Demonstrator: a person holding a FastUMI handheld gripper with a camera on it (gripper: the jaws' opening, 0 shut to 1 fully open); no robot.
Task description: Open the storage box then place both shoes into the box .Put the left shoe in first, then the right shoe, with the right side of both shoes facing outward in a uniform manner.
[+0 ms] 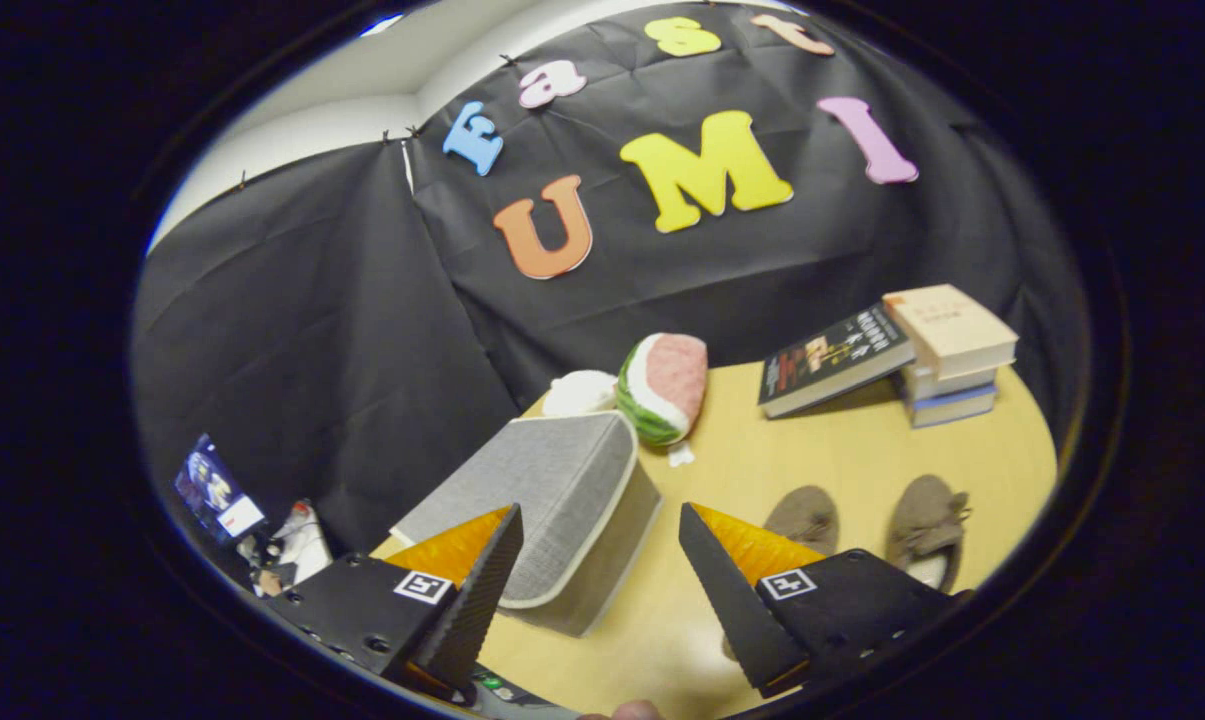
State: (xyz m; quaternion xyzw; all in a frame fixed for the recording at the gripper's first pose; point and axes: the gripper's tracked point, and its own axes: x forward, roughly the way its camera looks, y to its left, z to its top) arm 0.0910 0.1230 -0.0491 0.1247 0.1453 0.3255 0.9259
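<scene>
A grey fabric storage box (pixel 552 500) with a pale rim stands shut on the wooden table (pixel 822 450), just ahead of my left finger (pixel 482 580). Two brown-grey shoes lie side by side beyond my right finger (pixel 732 590): one shoe (pixel 804 518) partly hidden behind that finger, the other shoe (pixel 927 525) further right. My gripper (pixel 598 525) hangs above the table's near edge, open, with nothing between its fingers.
A plush watermelon slice (pixel 664 385) and a white plush (pixel 579 392) lie behind the box. A dark book (pixel 834 358) leans on a stack of books (pixel 952 355) at the table's far right. Clutter (pixel 262 530) sits below the table's left side.
</scene>
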